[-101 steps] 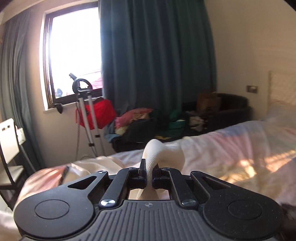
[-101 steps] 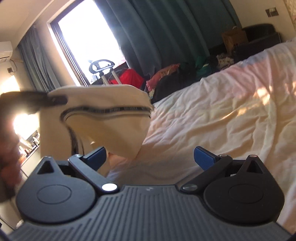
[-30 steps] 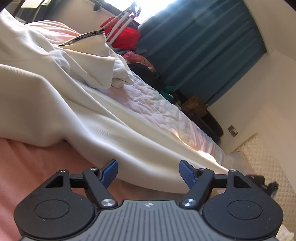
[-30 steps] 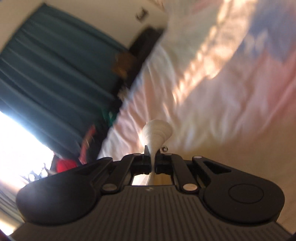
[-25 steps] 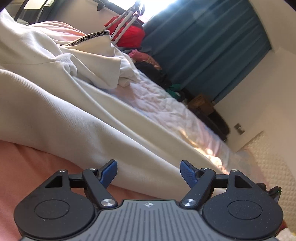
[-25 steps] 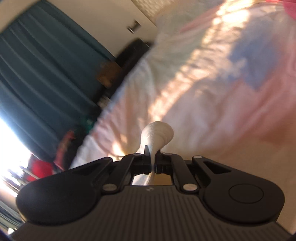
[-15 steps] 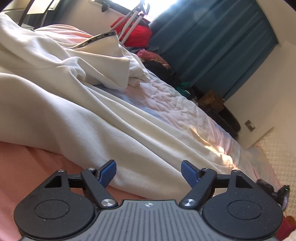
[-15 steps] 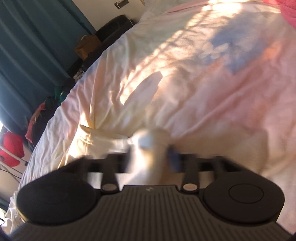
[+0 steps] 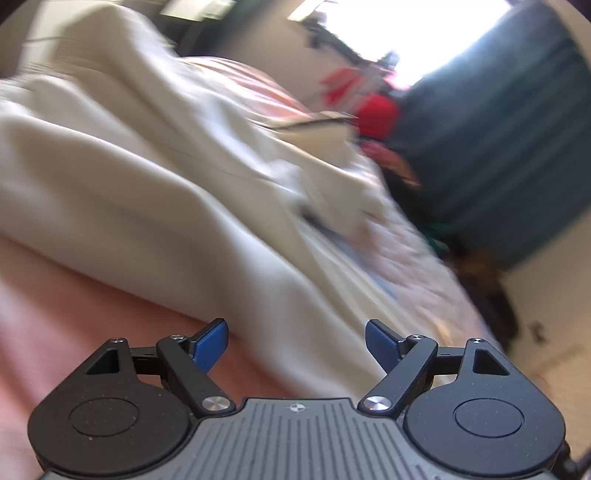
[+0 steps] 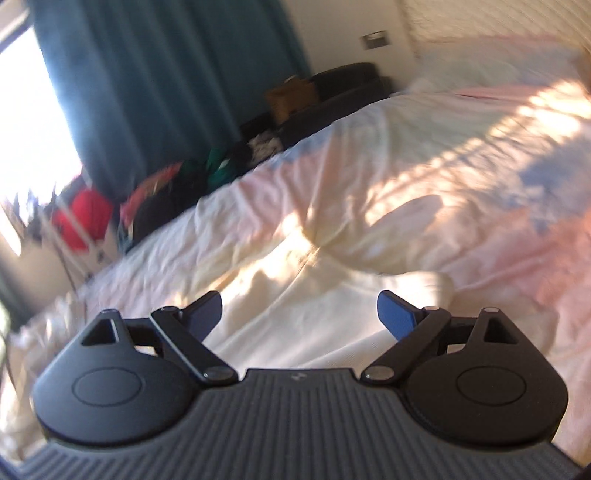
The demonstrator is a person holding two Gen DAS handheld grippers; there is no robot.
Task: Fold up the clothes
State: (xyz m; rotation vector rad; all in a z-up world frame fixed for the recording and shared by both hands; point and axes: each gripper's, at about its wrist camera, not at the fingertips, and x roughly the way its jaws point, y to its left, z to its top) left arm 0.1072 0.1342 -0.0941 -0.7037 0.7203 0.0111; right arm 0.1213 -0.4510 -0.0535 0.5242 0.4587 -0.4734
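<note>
bed (image 10: 461, 122) sunlit | teal curtain (image 10: 147, 74) | cream garment (image 9: 166, 206) spread | both tongs agape

Strong daylight enters through the window (image 9: 417, 33), which is blown out to plain white in the left wrist view and again at the left edge of the right wrist view. The left wrist picture is smeared by motion: the cream garment (image 9: 155, 177) and the curtain (image 9: 509, 140) have soft, streaked outlines, while the gripper body close to the lens stays sharp. In the right wrist view, warm sun patches and bluish shadows lie across the bedcover (image 10: 461, 147), with mild blur. Fisheye curving bends both pictures, and their corners go black.
</note>
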